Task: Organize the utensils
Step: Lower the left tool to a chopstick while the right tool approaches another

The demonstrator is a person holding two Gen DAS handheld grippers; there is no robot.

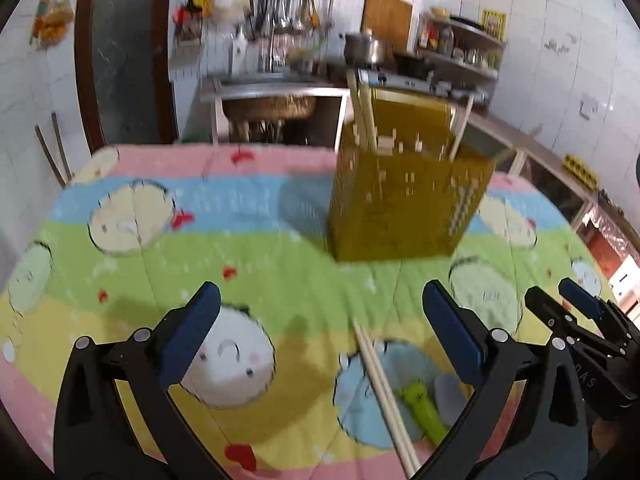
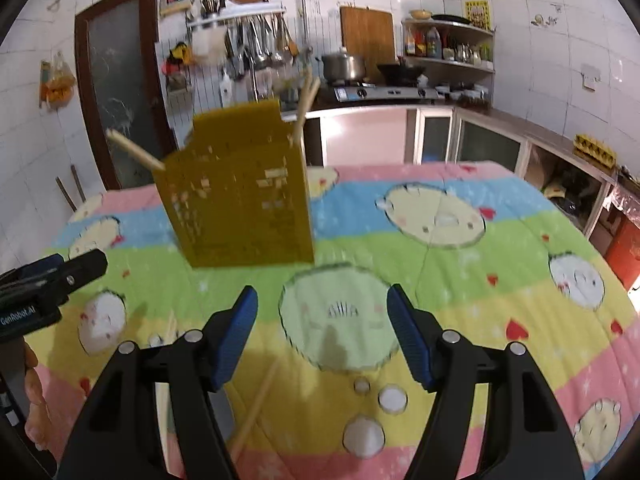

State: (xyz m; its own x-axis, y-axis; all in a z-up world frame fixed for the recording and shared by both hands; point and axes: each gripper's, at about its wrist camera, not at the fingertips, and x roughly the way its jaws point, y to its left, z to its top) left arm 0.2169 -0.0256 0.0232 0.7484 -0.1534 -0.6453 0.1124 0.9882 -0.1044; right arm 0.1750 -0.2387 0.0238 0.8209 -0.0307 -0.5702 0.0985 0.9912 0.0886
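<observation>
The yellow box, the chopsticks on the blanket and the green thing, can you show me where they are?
yellow box [image 1: 400, 208], left wrist view, middle of its front wall.
chopsticks on the blanket [image 1: 384, 392], left wrist view, halfway along the pair.
green thing [image 1: 424, 410], left wrist view, middle of its body.

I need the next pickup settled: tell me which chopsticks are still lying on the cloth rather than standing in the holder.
The pair of chopsticks lying flat on the cloth beside the green-handled utensil; the others stand in the yellow holder.
</observation>
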